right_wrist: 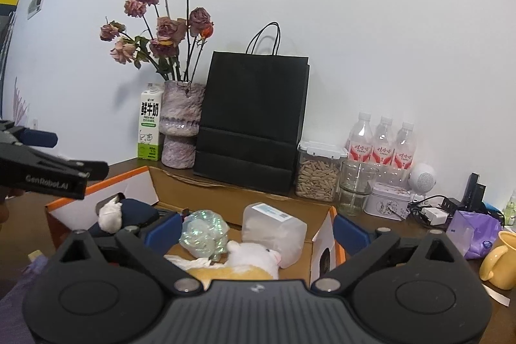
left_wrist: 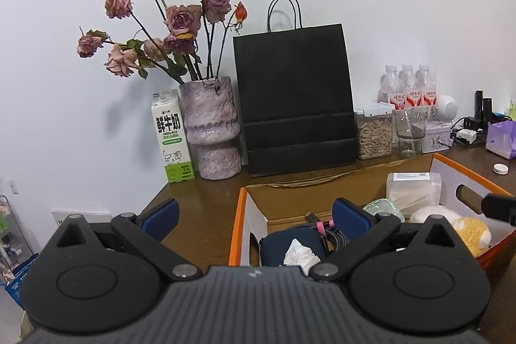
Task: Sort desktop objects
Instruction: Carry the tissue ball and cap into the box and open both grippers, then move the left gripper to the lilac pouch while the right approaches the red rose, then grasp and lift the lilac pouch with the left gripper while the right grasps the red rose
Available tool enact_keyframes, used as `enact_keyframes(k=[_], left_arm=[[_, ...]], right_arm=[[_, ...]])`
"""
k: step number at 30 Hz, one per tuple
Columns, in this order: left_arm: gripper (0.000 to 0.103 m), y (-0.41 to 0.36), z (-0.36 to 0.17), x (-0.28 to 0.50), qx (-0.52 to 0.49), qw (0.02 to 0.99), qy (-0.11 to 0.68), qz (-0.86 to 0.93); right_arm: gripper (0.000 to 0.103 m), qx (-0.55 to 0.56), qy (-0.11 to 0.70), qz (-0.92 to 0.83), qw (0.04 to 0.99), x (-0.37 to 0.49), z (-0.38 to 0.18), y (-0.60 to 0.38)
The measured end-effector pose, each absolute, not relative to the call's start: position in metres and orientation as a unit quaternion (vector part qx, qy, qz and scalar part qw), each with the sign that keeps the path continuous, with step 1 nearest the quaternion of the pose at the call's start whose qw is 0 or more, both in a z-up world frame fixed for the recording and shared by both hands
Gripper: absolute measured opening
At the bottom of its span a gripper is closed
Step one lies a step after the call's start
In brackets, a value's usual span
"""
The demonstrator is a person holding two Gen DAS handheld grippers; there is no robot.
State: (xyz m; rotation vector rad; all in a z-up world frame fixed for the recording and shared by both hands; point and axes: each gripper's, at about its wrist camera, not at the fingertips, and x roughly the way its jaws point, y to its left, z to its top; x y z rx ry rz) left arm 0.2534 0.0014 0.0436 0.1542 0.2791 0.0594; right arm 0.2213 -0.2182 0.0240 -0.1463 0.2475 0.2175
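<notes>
We hold our left gripper [left_wrist: 254, 216] nearly level, jaws apart and empty, over the orange-edged cardboard box [left_wrist: 237, 224]. Our right gripper [right_wrist: 254, 229] hangs likewise over its right end, spread wide, gripping nothing.

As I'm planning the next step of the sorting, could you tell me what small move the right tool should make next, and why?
Probably swing the right tool to the right, towards the yellow mug. Its jaws stand open with nothing between them, above the cardboard box that already holds the plush toy and the plastic tub, while the mug sits loose on the desk just outside it.
</notes>
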Motion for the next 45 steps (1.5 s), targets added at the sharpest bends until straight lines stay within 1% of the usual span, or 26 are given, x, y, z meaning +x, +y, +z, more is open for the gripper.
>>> enact_keyframes(k=[12,17,21,28,30,32,33,34,36,37,38,39,40,41,42,43,45], left_arm=[[0.103,0.023,0.048,0.211,0.071,0.983,0.157,0.059],[0.103,0.037,0.038,0.192,0.059,0.979,0.18,0.074],[0.103,0.044,0.024,0.182,0.049,0.973,0.213,0.076],[0.103,0.034,-0.008,0.174,0.049,0.96,0.271,0.054],[0.103,0.03,-0.017,0.174,0.05,0.955,0.288,0.046],[0.103,0.026,-0.026,0.177,0.05,0.951,0.303,0.04],[0.101,0.024,-0.029,0.177,0.048,0.949,0.309,0.037],[0.099,0.024,-0.031,0.178,0.044,0.948,0.315,0.034],[0.086,0.024,-0.033,0.178,0.031,0.946,0.321,0.02],[0.082,0.024,-0.033,0.177,0.024,0.947,0.321,0.013],[0.073,0.024,-0.033,0.175,0.02,0.947,0.321,0.007],[0.062,0.023,-0.033,0.173,0.015,0.947,0.32,-0.002],[0.056,0.022,-0.032,0.171,0.011,0.947,0.32,-0.008],[0.042,0.021,-0.032,0.168,0.01,0.948,0.318,-0.013],[0.033,0.018,-0.031,0.166,0.013,0.948,0.316,-0.015],[0.03,0.015,-0.031,0.165,0.019,0.949,0.314,-0.014],[0.015,0.01,-0.031,0.162,0.033,0.951,0.309,-0.01]], right_arm=[[0.1,-0.06,0.156,0.141,0.976,0.172,0.023,-0.212],[0.1,-0.072,0.182,0.163,0.967,0.154,0.011,-0.199],[0.098,-0.079,0.214,0.174,0.958,0.147,-0.003,-0.187],[0.092,-0.08,0.263,0.186,0.943,0.149,-0.028,-0.167],[0.083,-0.081,0.275,0.184,0.94,0.153,-0.034,-0.163],[0.082,-0.081,0.283,0.182,0.938,0.157,-0.039,-0.16],[0.081,-0.08,0.285,0.18,0.938,0.158,-0.041,-0.158],[0.079,-0.08,0.285,0.18,0.938,0.158,-0.041,-0.158],[0.068,-0.08,0.287,0.181,0.937,0.158,-0.042,-0.158],[0.065,-0.079,0.287,0.183,0.937,0.158,-0.042,-0.158],[0.061,-0.077,0.288,0.185,0.937,0.158,-0.042,-0.158],[0.059,-0.076,0.288,0.184,0.937,0.157,-0.042,-0.158],[0.057,-0.076,0.288,0.185,0.937,0.157,-0.042,-0.159],[0.048,-0.076,0.287,0.186,0.937,0.157,-0.042,-0.159],[0.045,-0.075,0.287,0.187,0.937,0.157,-0.042,-0.159],[0.044,-0.075,0.287,0.188,0.936,0.157,-0.042,-0.159],[0.04,-0.075,0.284,0.189,0.937,0.155,-0.042,-0.159]])
